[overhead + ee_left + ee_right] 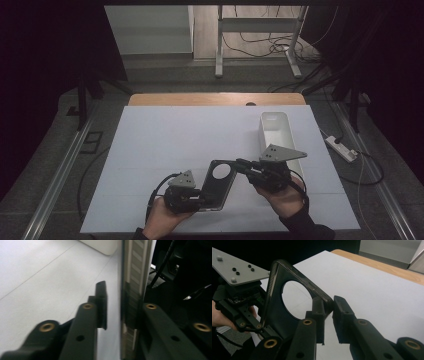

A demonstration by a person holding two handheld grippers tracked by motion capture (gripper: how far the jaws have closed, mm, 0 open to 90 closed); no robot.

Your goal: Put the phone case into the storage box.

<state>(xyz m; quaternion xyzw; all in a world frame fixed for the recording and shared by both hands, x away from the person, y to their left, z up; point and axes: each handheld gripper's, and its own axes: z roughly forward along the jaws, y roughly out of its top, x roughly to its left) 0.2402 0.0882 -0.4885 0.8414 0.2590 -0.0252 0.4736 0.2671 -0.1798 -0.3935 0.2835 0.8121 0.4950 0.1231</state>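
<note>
We hold the black phone case (218, 182) above the white bench (165, 140) between both tools. The right hand-held gripper (329, 312) clamps the case's upper corner, beside its round cutout. The left hand-held gripper (117, 305) straddles the lower edge: one pad lies against the case, the other stands just off it, so the jaws are not pressing. A white bin (278, 131) sits far right.

Dim room, black curtains (45, 75) left and right. Worktop (165, 135) under a white sheet, its wooden edge (215, 99) bare at the far side. Grey floor (55, 165) with metal rails (60, 170) along both sides. Far back: white table legs (219, 50), loose cables (260, 45), pale cabinet (150, 30). Power strip (341, 148) at right.
</note>
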